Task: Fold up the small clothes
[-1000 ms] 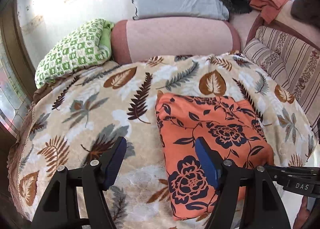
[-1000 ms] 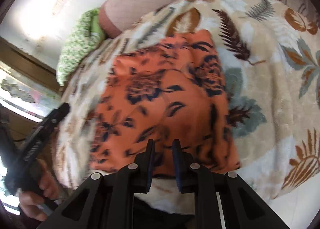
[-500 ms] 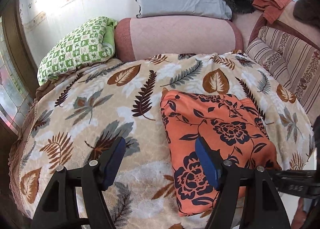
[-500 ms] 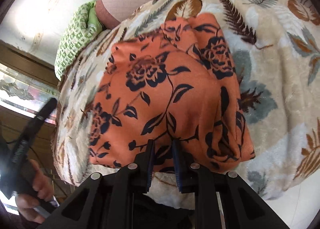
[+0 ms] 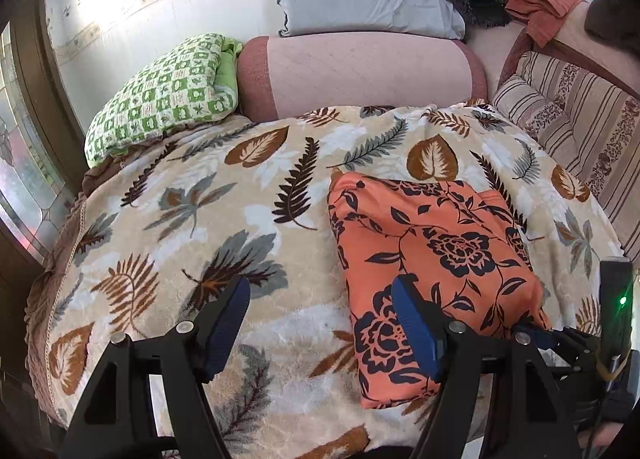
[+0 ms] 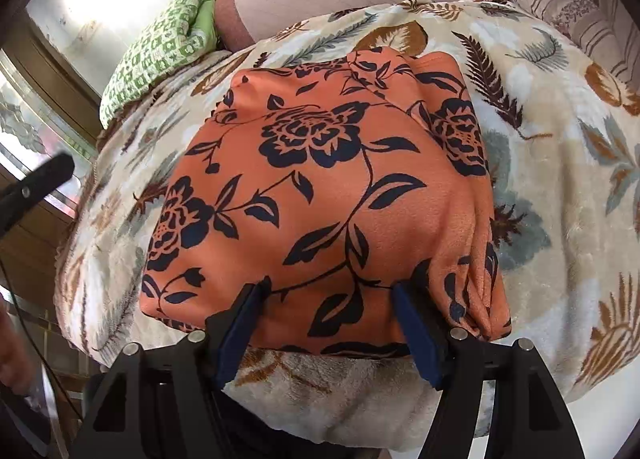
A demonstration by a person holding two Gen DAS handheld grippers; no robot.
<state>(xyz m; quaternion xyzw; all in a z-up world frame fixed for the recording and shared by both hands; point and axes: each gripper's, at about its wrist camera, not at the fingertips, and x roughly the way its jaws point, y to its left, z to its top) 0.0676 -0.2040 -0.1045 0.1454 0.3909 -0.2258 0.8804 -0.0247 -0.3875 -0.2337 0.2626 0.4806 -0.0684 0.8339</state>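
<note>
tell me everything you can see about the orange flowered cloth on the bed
The orange cloth is a soft, matte fabric printed with dark navy roses, leaves and vines. It lies folded into a rough rectangle, layered edges showing at its right side and a few wrinkles near the far corner. It rests flat on the leaf-patterned blanket. The right gripper, whose jaws have just been opening, straddles its near edge without pinching it.

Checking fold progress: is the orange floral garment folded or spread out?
Folded: the orange floral garment lies as a compact rectangle on the leaf-print blanket, layered edges showing at its right side.
</note>
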